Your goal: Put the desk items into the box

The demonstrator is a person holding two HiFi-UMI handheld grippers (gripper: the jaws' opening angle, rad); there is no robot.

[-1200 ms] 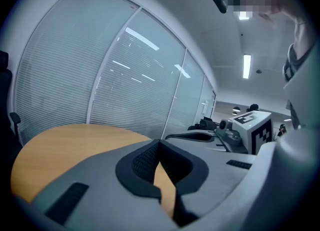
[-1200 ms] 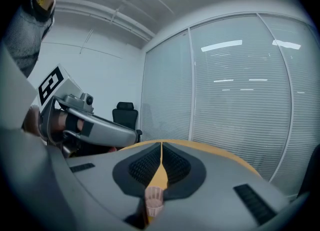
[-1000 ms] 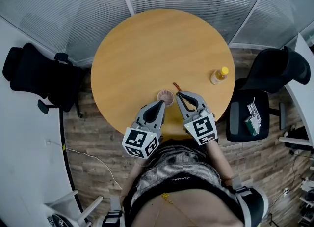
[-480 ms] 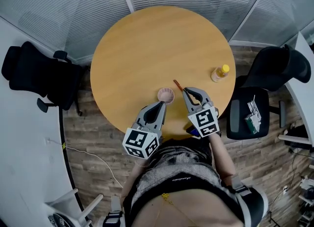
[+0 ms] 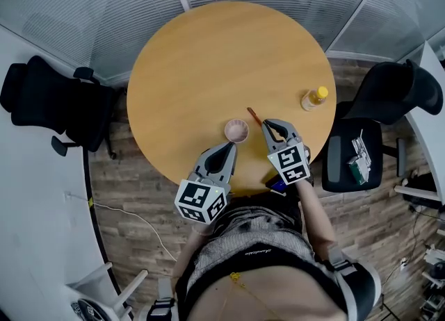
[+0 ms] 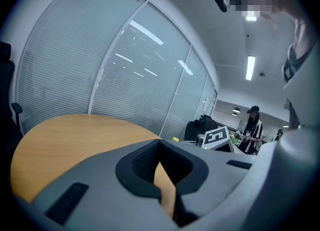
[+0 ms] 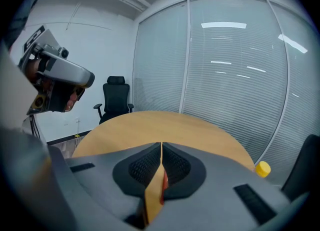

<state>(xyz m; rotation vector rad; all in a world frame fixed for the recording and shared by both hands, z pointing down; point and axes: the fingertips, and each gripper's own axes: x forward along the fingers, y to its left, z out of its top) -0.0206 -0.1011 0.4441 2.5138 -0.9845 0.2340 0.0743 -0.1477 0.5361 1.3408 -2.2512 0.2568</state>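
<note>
Shows bright, even light from overhead. Catches white glare off ceiling strip lights (image 6: pixel 250 67), repeated as streaks across the glass wall (image 7: pixel 225 75). Leaves only faint, soft shadows on the table (image 5: pixel 208 62). Bends lines hard and darkens corners in both gripper views. Blurs the left gripper (image 6: pixel 159 144) and right gripper (image 7: pixel 161 147) up close.

Overhead, two low views; shared table (image 5: pixel 208 69)

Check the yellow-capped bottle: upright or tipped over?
Upright. The head view shows the bottle from above, cap over its body, standing near the table edge; the right gripper view shows only its cap.
</note>
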